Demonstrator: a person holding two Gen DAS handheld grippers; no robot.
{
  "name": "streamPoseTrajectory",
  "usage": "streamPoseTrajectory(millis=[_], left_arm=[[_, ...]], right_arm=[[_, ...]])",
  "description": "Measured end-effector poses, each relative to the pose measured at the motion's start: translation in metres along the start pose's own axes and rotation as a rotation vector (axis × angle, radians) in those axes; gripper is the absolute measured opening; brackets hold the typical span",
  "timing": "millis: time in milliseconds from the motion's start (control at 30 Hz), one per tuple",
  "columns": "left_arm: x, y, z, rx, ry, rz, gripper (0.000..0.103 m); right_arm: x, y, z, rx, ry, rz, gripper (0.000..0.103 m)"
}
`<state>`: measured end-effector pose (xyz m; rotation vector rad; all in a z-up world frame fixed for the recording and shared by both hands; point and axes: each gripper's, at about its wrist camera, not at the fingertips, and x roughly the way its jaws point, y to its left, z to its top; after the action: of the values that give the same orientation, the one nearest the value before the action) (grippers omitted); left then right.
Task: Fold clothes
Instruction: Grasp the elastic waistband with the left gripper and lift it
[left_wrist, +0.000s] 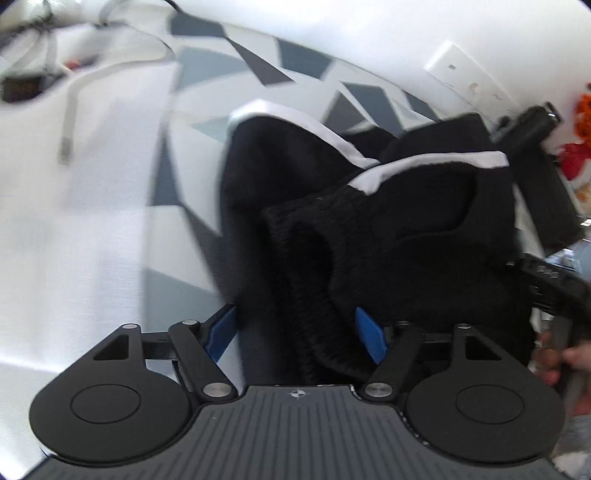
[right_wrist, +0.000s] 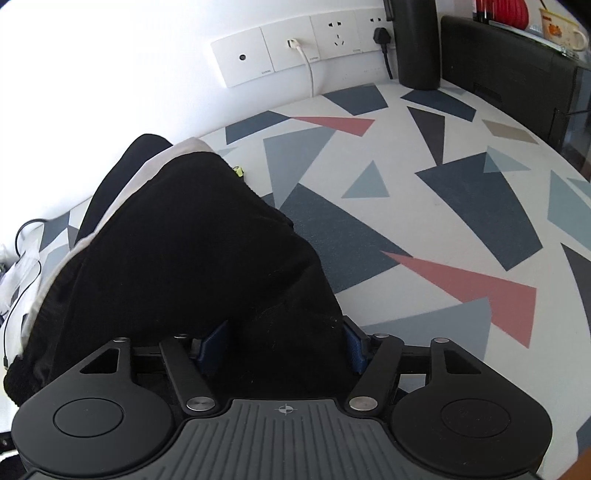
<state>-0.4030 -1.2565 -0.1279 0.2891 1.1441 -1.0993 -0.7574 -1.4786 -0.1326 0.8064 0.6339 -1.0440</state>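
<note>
The left hand-held gripper (left_wrist: 297, 334) has its blue pads (left_wrist: 370, 334) spread, with the ribbed hem of a black knitted garment with white stripes (left_wrist: 369, 221) bunched between them; whether they pinch it cannot be told. The garment rises just ahead of it, over a counter with a grey, blue and red triangle pattern (right_wrist: 424, 229). The right hand-held gripper (right_wrist: 284, 345) likewise has black cloth filling the gap between its parted pads. Beyond it, white wall sockets (right_wrist: 295, 48) line the wall.

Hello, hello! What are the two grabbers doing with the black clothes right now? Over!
Left gripper: black garment between its fingers. Right gripper: same, fabric between fingers. Garment bunched on patterned tabletop. Nothing blocking.
</note>
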Motion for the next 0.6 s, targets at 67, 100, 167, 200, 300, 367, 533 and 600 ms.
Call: streamPoseTrajectory(millis=[67, 100, 167, 200, 300, 367, 533, 600], left_arm=[[-0.019, -0.004, 0.005, 0.033, -0.078, 0.023, 0.050], [-0.027, -0.007, 0.009, 0.048, -0.103, 0.015, 0.048], [-0.035, -0.013, 0.019, 0.083, -0.117, -0.030, 0.050], [-0.030, -0.014, 0.025, 0.086, -0.095, -0.063, 0.053], [-0.003, -0.015, 0.035, 0.036, -0.005, -0.102, 0.075], [0.016, -0.014, 0.037, 0.003, 0.023, -0.060, 0.075], [0.023, -0.010, 0.040, -0.077, -0.032, -0.078, 0.050], [0.018, -0.013, 0.039, -0.049, -0.044, -0.064, 0.048]], right_arm=[[-0.001, 0.000, -0.001, 0.000, -0.002, -0.003, 0.062], [-0.002, 0.000, -0.002, 0.001, -0.003, -0.005, 0.062], [-0.004, 0.000, -0.004, 0.010, -0.008, -0.005, 0.062], [-0.005, 0.000, -0.004, 0.013, -0.010, -0.004, 0.062], [-0.007, -0.002, -0.005, 0.015, -0.014, -0.003, 0.062], [-0.008, -0.002, -0.006, 0.014, -0.016, -0.003, 0.062], [-0.011, -0.005, -0.009, 0.017, -0.020, 0.001, 0.063], [-0.012, -0.006, -0.010, 0.022, -0.023, 0.002, 0.063]])
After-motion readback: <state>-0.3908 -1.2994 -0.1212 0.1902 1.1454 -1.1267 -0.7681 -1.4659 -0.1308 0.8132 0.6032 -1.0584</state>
